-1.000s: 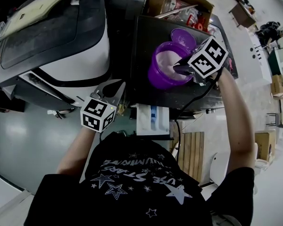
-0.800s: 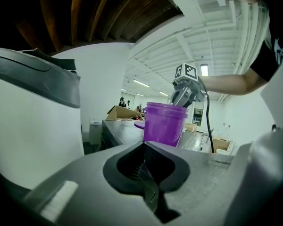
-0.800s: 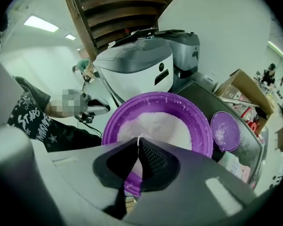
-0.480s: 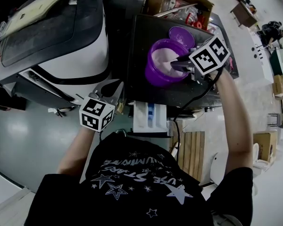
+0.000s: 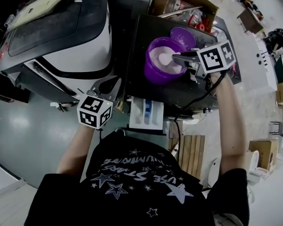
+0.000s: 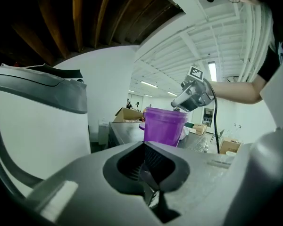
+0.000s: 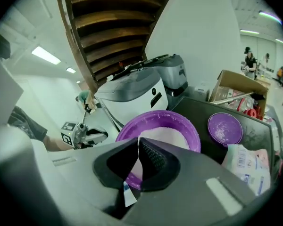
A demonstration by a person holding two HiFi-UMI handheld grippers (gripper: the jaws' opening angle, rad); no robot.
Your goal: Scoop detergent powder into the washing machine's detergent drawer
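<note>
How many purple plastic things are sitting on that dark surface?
2. A purple plastic tub of white powder stands on the dark surface, where the right tongs hold a white scoop. A round purple lid lies just beyond it. More could hide in the cardboard box.

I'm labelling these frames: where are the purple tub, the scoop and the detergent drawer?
purple tub (image 5: 153, 77), head view, its outer wall.
scoop (image 5: 164, 58), head view, its white bowl end.
detergent drawer (image 5: 137, 117), head view, its white left part.
</note>
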